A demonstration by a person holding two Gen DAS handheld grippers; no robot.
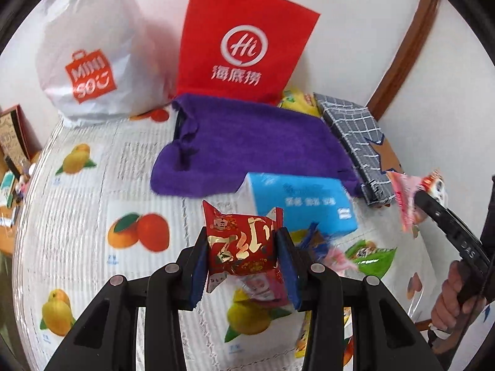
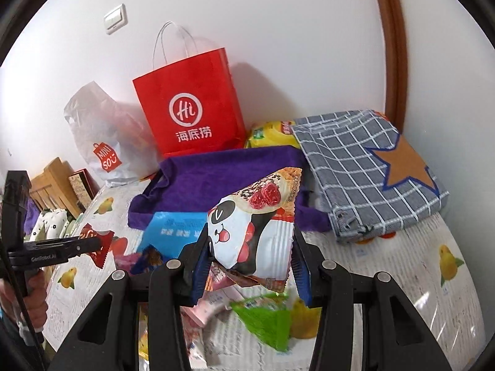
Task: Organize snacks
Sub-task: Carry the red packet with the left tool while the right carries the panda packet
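Left wrist view, bottom centre: left gripper (image 1: 244, 258) pinching a red foil snack packet with gold lettering (image 1: 241, 244) between its blue pads, lifted above the fruit-printed white tablecloth (image 1: 77, 216). Just beyond, lying on that cloth, a light blue tissue pack (image 1: 300, 204); further up, a purple towel (image 1: 247, 145), then a red paper bag (image 1: 241, 46) against the wall.

Right wrist view, lower centre: right gripper (image 2: 250, 266) clamping a panda-printed white snack packet (image 2: 247, 225), tilted, over loose wrappers including a green one (image 2: 263, 318). Upper right, resting behind: a grey checked cloth with an orange star (image 2: 365, 167).
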